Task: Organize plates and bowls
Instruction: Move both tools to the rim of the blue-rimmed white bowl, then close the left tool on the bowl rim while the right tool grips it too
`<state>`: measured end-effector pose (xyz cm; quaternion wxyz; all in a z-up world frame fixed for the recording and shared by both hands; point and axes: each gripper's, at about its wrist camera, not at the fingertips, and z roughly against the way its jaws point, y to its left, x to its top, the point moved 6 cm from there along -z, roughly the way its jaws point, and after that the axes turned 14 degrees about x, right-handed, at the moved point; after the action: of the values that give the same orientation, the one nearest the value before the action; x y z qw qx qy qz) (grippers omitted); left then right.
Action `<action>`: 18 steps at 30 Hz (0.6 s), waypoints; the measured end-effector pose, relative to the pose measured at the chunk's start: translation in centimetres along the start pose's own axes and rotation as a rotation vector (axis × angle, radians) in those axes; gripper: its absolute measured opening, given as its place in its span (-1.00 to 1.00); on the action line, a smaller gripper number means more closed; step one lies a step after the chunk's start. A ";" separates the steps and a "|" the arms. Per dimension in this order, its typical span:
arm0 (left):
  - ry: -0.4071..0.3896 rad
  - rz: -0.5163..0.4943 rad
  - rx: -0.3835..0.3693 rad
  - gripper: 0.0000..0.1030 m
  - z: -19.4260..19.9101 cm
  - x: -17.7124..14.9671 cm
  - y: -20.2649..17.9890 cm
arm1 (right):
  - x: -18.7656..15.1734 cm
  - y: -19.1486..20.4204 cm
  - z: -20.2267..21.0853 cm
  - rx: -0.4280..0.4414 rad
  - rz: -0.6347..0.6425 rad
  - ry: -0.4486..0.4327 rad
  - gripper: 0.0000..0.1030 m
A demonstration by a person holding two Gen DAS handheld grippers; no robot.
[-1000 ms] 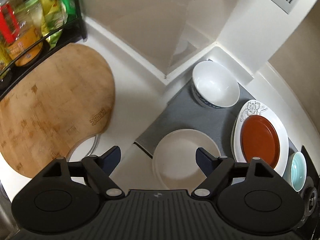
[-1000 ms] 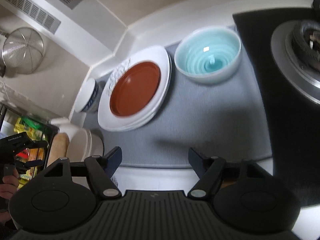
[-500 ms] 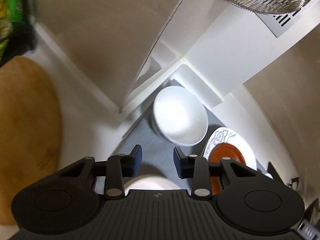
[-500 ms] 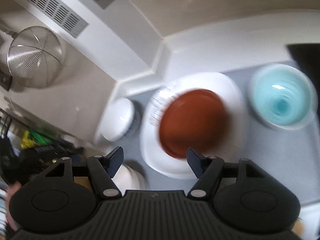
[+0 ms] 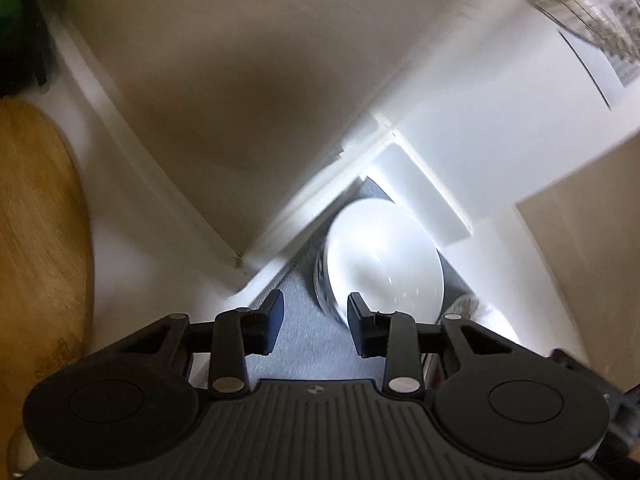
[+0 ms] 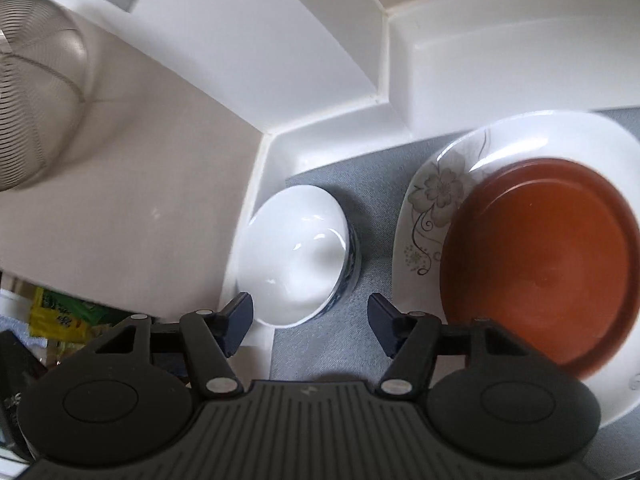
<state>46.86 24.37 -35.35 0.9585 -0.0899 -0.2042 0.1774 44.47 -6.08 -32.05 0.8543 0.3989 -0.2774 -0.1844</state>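
A white bowl [image 5: 384, 268] with a blue-patterned outside stands on the grey mat [image 5: 304, 340] in the counter's corner. My left gripper [image 5: 314, 326] hovers just short of its left rim, jaws narrowed but apart, with only the mat between them. In the right wrist view the same white bowl [image 6: 296, 260] sits right ahead of my right gripper [image 6: 310, 316]. Its jaws are closing with the bowl's near rim between the fingertips, and the pads do not touch it. To the right, a red-brown plate [image 6: 540, 260] lies on a white flowered plate [image 6: 440, 184].
A wooden cutting board [image 5: 36, 240] lies at the left. A wire strainer [image 6: 36, 80] hangs on the wall above the corner. White ledges and walls close in behind the bowl. Food packets [image 6: 60, 312] sit lower left.
My left gripper narrowed its jaws and moved toward the white bowl; the cream dish dropped out of view. My right gripper swept left from the teal bowl, past the plates, to the white bowl.
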 end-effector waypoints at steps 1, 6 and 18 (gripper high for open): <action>0.012 0.027 -0.003 -0.30 -0.3 0.2 0.3 | 0.1 -0.2 -0.4 0.003 -0.019 0.007 0.30; 0.019 0.095 -0.026 -0.23 -1.0 0.7 0.8 | 0.3 -0.5 -2.1 -0.013 -0.029 0.034 0.17; 0.121 0.138 -0.042 -0.20 -2.9 0.5 2.3 | -0.3 -2.0 -3.7 -0.076 -0.058 0.113 -0.70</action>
<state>47.79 26.39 -38.40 0.9525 -0.1345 -0.1427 0.2330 46.39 -5.03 -35.70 0.8775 0.3839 -0.2098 -0.1965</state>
